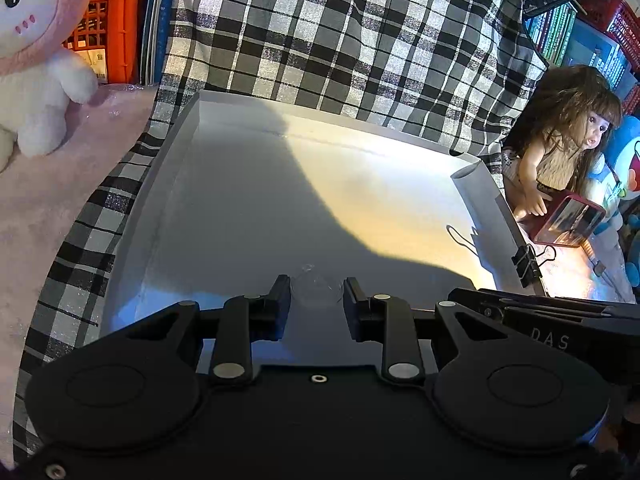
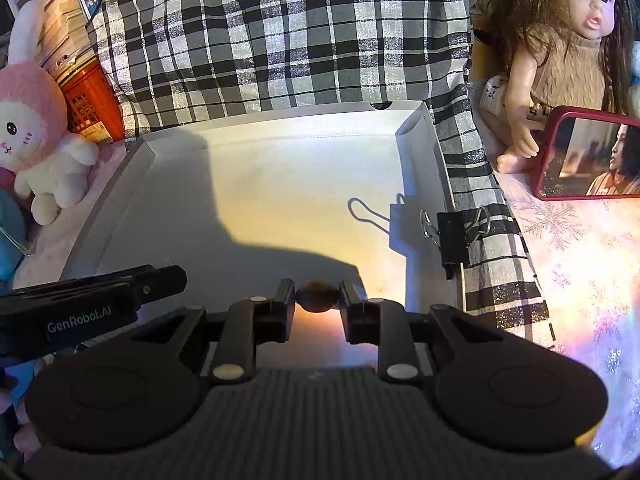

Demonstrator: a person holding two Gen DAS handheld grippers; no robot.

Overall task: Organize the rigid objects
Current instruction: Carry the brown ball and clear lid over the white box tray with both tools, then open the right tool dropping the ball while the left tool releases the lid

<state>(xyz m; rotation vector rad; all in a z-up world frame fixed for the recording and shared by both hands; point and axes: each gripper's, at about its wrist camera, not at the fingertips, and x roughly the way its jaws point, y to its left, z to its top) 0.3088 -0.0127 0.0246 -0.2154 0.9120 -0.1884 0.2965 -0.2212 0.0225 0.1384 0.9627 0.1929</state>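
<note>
Left gripper (image 1: pixel 316 294): fingers set either side of a small clear, dome-shaped transparent object (image 1: pixel 316 288); contact with the pads cannot be confirmed, so whether it is clamped cannot be told. The object sits low over the shallow white cardboard tray (image 1: pixel 168 184), at 6 o'clock of its floor.

Right gripper (image 2: pixel 318 296): fingers closed against both sides of a small brown rounded object (image 2: pixel 318 297), held above the tray's near edge at 6 o'clock.

A black binder clip (image 2: pixel 452 236) grips the tray's wall at 3 o'clock. Black-and-white checked cloth (image 2: pixel 280 40) lies beneath, at 12 o'clock.
</note>
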